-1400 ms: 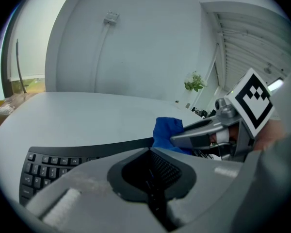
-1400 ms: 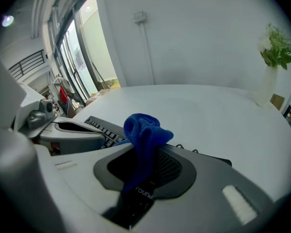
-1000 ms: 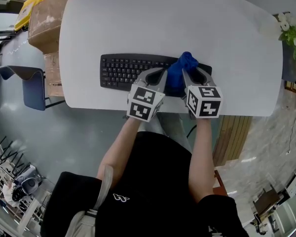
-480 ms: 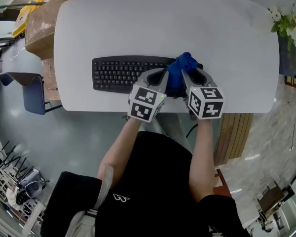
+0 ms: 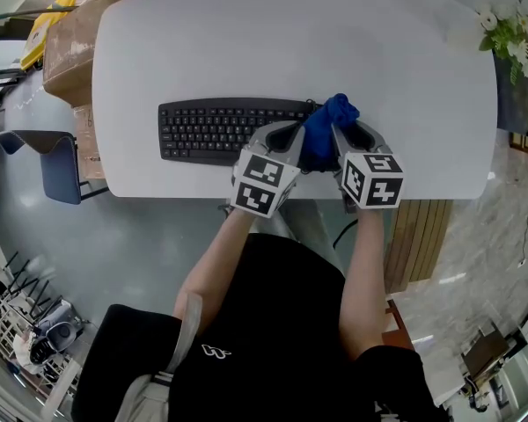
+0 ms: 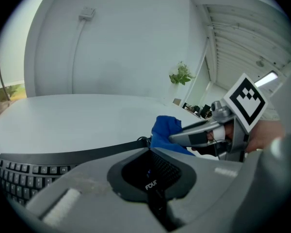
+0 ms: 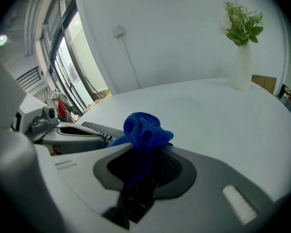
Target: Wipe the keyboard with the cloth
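Observation:
A black keyboard point(image 5: 220, 130) lies on the white table point(image 5: 290, 42), near its front edge. My right gripper point(image 5: 341, 134) is shut on a bunched blue cloth point(image 5: 327, 128) over the keyboard's right end; in the right gripper view the cloth point(image 7: 143, 127) stands up from between the jaws of the gripper point(image 7: 145, 152). My left gripper point(image 5: 288, 136) sits just left of the cloth above the keys, jaws shut with nothing in them. The left gripper view shows that gripper point(image 6: 148, 152), the keys point(image 6: 24, 171), the cloth point(image 6: 166, 130) and the right gripper point(image 6: 203, 135).
A vase of flowers point(image 5: 509, 26) stands at the table's far right corner. Cardboard boxes point(image 5: 70, 33) and a blue chair point(image 5: 55, 158) stand on the floor to the left. The table's front edge runs just under both grippers.
Both grippers and the cloth have shifted slightly to the right along the keyboard; more keys show at the left. The jaws have not changed.

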Available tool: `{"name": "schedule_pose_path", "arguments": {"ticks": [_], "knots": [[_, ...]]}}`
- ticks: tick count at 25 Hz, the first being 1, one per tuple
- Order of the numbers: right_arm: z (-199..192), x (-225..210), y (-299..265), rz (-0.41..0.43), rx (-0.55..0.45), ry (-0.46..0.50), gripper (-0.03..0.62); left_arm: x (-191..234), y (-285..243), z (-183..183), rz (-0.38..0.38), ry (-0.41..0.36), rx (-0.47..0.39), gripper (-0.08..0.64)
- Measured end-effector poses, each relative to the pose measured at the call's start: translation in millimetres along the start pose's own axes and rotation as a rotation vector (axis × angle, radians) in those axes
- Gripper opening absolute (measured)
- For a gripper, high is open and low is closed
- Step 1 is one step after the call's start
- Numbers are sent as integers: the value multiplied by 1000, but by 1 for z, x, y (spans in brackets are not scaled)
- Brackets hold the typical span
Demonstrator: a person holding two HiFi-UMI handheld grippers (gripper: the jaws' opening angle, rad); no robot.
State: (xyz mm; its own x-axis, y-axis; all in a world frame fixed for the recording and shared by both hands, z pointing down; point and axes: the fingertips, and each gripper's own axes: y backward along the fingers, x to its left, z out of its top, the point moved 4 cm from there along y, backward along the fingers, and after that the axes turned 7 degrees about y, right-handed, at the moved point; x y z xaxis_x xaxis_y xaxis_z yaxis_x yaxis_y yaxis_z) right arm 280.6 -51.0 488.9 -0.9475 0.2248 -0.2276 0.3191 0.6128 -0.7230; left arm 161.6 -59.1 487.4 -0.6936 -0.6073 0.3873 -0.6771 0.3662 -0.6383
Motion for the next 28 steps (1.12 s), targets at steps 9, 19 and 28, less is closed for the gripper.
{"name": "schedule_pose_path", "arguments": {"ticks": [9, 19, 28], "knots": [[-8, -19, 11, -60, 1, -19, 103, -8, -4, 2, -24, -14, -7, -2], [0, -35, 52, -252, -18, -28, 100, -10, 12, 11, -71, -28, -54, -2], [67, 40, 68, -207, -194, 28, 100, 35, 68, 6, -43, 0, -126, -2]]}}
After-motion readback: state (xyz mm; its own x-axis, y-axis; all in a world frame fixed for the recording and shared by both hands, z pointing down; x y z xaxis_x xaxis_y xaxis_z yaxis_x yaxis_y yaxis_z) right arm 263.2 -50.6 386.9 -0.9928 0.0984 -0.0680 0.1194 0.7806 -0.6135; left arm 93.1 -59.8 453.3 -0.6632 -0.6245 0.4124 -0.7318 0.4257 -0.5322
